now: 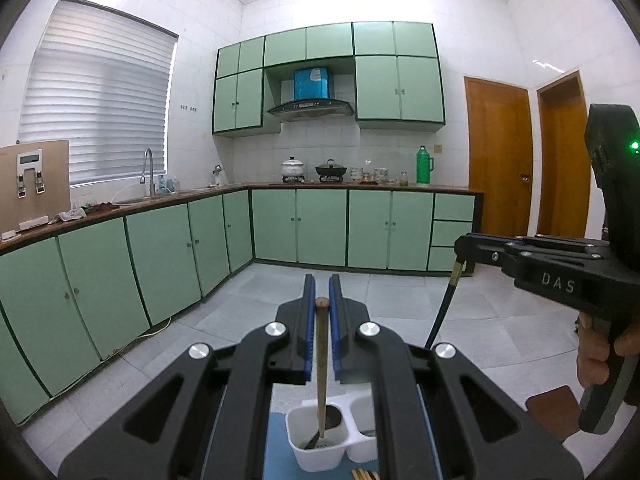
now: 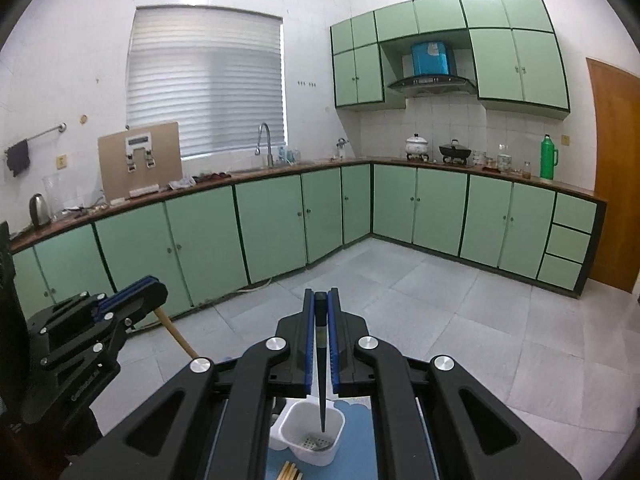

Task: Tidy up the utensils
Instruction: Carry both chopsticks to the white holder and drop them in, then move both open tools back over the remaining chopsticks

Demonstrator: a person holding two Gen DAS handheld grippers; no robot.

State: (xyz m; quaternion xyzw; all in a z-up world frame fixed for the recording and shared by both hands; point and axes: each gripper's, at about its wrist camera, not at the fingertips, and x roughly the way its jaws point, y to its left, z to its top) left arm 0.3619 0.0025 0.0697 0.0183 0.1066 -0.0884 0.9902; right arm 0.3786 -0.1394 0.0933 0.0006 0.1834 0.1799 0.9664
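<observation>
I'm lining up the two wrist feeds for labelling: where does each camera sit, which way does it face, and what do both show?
Left wrist: rides the left gripper, looking along its fingers over a wooden-handled utensil standing in the white holder, toward the stove wall; the right gripper and right hand show.
Right wrist: rides the right gripper, which clamps a black-handled utensil over the holder, facing the sink corner; the left gripper shows.
Shared: holder, green cabinets, range hood, green thermos.
</observation>
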